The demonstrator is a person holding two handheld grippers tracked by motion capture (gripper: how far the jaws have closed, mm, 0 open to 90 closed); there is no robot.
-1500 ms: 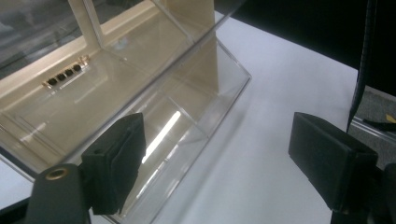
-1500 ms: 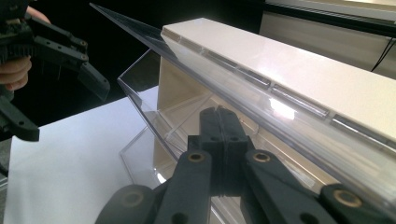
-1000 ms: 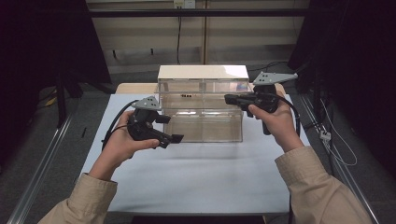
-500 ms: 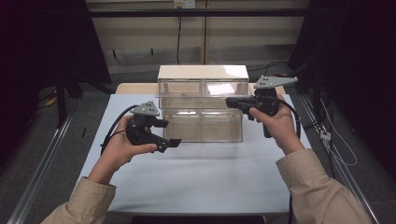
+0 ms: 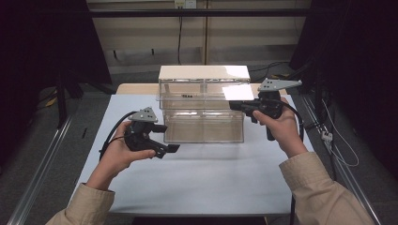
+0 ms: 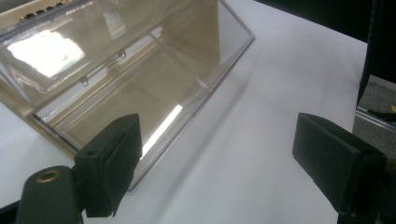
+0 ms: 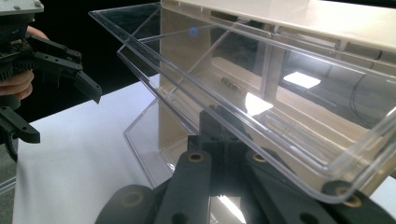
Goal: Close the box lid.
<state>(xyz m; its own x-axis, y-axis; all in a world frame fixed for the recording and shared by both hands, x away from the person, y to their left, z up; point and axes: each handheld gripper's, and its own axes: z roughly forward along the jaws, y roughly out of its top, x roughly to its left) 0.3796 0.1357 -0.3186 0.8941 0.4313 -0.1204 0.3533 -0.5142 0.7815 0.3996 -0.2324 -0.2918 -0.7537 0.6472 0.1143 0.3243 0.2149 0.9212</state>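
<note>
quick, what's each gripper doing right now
Left gripper: open, nothing between its jaws, held over the white table in front of the clear plastic box.
Right gripper: shut, at the box's upper drawer.

Glossy clear plastic box (image 5: pixel 202 119); matt white table (image 5: pixel 197 183)

Two grippers are held over one white table (image 5: pixel 202 183) — a left gripper (image 5: pixel 165 138) and a right gripper (image 5: pixel 237 106). One clear drawer unit (image 5: pixel 202 108) stands there — two drawers stacked.
</note>
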